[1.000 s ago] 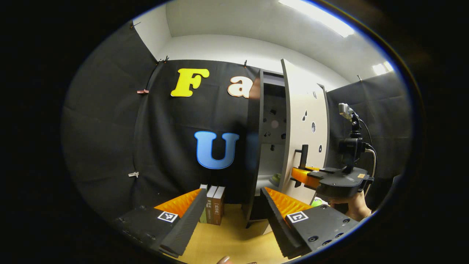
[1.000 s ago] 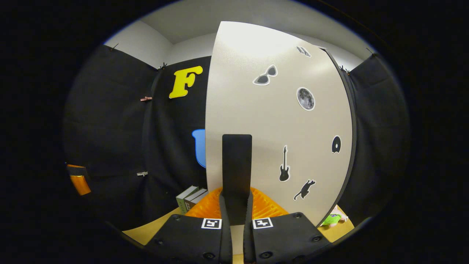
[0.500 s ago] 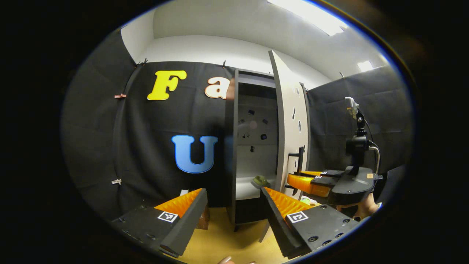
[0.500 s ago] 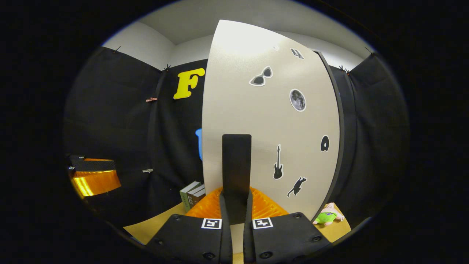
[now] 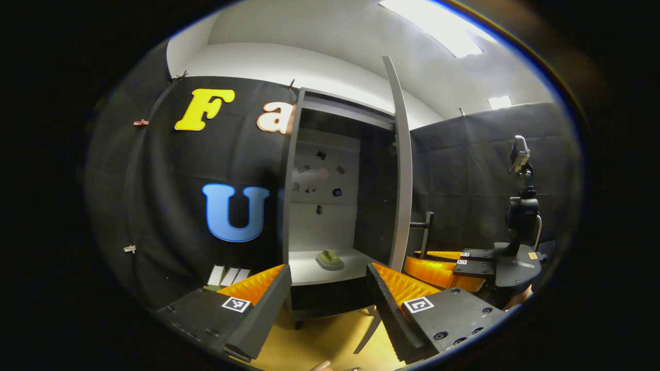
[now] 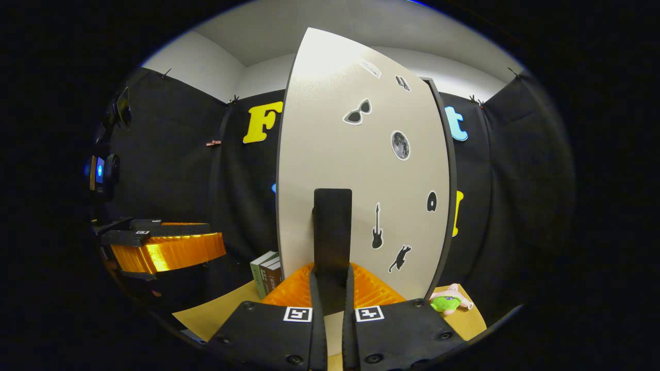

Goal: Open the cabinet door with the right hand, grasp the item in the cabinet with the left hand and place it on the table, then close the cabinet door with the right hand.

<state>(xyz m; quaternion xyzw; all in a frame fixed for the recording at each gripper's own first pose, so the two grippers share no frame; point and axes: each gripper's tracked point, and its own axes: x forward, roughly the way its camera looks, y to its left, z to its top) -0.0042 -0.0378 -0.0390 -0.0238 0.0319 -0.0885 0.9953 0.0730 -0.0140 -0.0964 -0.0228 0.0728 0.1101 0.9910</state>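
The cabinet door (image 5: 401, 170) is now standing much wider than a second ago, so the shelf is becoming reachable. At twelve o'clock from the released left tool (image 5: 330, 288), the green item (image 5: 330, 259) is lying on the shelf (image 5: 309, 270), long axis pointing roughly ten-to-four o'clock. The right tool (image 6: 332, 288) is clenching the door handle (image 6: 332, 232).

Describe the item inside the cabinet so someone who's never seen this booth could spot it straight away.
Find the tall cabinet with its door swung open. On its pale shelf lies a small olive-green item, low and rounded, the one loose thing there.
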